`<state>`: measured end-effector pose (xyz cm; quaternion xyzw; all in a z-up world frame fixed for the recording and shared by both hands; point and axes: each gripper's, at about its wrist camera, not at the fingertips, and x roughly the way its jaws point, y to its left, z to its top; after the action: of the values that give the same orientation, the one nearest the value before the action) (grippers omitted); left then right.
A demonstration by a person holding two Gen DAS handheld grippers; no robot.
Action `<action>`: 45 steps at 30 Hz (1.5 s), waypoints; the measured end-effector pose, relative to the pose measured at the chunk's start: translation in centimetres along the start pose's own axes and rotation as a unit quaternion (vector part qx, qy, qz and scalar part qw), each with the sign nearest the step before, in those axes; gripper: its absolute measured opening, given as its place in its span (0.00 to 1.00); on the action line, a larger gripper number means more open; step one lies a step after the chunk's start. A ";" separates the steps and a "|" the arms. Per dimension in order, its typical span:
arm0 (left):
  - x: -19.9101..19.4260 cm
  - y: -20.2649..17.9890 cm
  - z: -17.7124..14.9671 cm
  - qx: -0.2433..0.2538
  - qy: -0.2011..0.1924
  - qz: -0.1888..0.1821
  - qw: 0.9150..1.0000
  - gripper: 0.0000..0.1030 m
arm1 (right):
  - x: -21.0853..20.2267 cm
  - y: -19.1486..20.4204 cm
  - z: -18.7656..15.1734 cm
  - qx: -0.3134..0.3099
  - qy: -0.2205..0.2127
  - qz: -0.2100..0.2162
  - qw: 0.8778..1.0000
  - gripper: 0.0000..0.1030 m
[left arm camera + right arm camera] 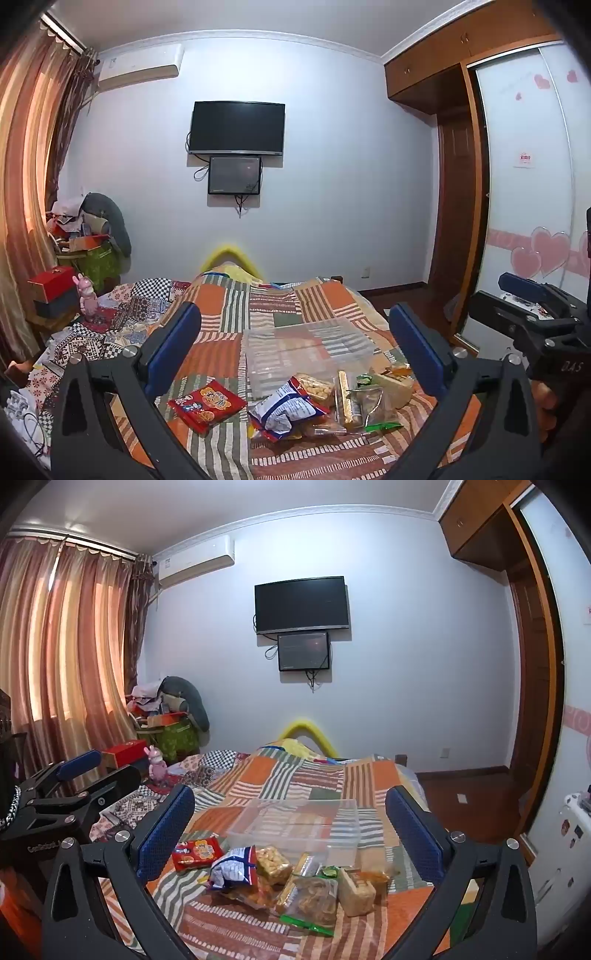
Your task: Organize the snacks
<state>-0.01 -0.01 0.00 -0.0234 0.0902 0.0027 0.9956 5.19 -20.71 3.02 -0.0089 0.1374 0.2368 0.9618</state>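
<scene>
Several snack packets lie in a loose pile on the patchwork bed cover (pixel 236 314): a red packet (pixel 207 404) (pixel 197 853), a blue-and-white bag (pixel 286 408) (pixel 234 867), clear bags of puffed snacks (pixel 316 386) (pixel 273 862) and a green-edged bag (pixel 314 901). A clear plastic box (pixel 306 350) (pixel 295 825) stands just behind the pile. My left gripper (pixel 295 332) is open and empty above the pile. My right gripper (pixel 291 812) is open and empty above it too. Each gripper shows at the edge of the other's view.
The bed runs to a white wall with a TV (pixel 236 127). A cluttered side table with a red box (pixel 51 284) and a pink toy (pixel 86 297) stands left by the curtains. A wardrobe (pixel 524 177) is on the right.
</scene>
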 end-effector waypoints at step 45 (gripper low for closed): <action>0.4 -0.2 0.5 0.001 0.004 -0.006 1.000 1.00 | -0.6 -0.8 0.5 0.007 -0.012 -0.003 1.000 1.00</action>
<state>0.43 -0.16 0.39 -0.0234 0.0943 -0.0036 0.9953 5.17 -21.67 3.58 0.0006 0.1278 0.2332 0.9640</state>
